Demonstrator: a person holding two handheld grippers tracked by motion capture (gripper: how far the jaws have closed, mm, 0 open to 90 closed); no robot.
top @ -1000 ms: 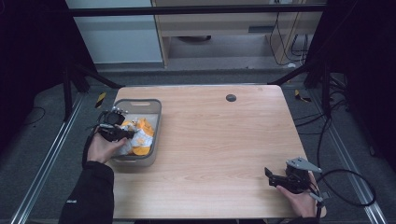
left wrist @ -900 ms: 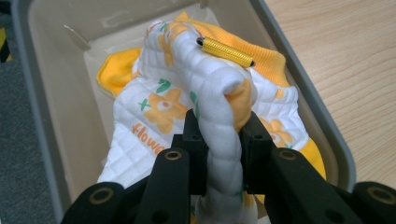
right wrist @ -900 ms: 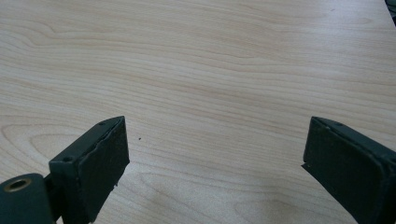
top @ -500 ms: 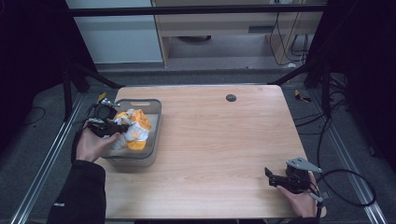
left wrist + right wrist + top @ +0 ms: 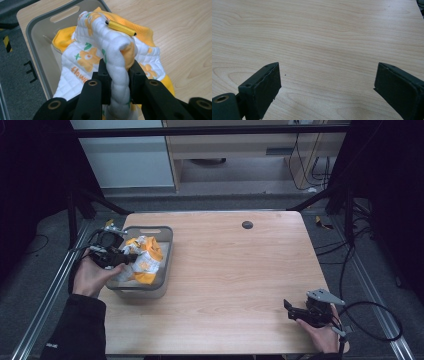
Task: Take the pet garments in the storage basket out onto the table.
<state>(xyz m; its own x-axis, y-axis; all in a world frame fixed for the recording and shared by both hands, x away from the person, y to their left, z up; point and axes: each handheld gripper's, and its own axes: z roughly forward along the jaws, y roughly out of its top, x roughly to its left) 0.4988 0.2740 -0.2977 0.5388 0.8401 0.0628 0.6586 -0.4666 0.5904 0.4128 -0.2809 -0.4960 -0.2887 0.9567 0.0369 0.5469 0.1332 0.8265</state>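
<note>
A quilted white and orange flower-print cloth (image 5: 142, 257) lies bunched in a grey bin (image 5: 161, 287) at the table's left. My left gripper (image 5: 120, 256) is shut on a fold of that cloth (image 5: 120, 52), lifted above the bin (image 5: 37, 37). A yellow ribbed cylinder (image 5: 120, 27) sits on top of the fold in the left gripper view. Near the table's front right corner my right gripper (image 5: 292, 310) rests low with its jaws wide apart over bare wood (image 5: 327, 45), and nothing lies between them.
The wooden table (image 5: 235, 270) has a small dark round hole (image 5: 247, 224) near its back edge. Black frame bars and cables run along the floor on both sides. A yellow-black strip (image 5: 7, 43) marks the floor beside the bin.
My left gripper has pulled back to the left, toward the bin's outer rim, drawing the cloth up with it. The right gripper has stayed still.
</note>
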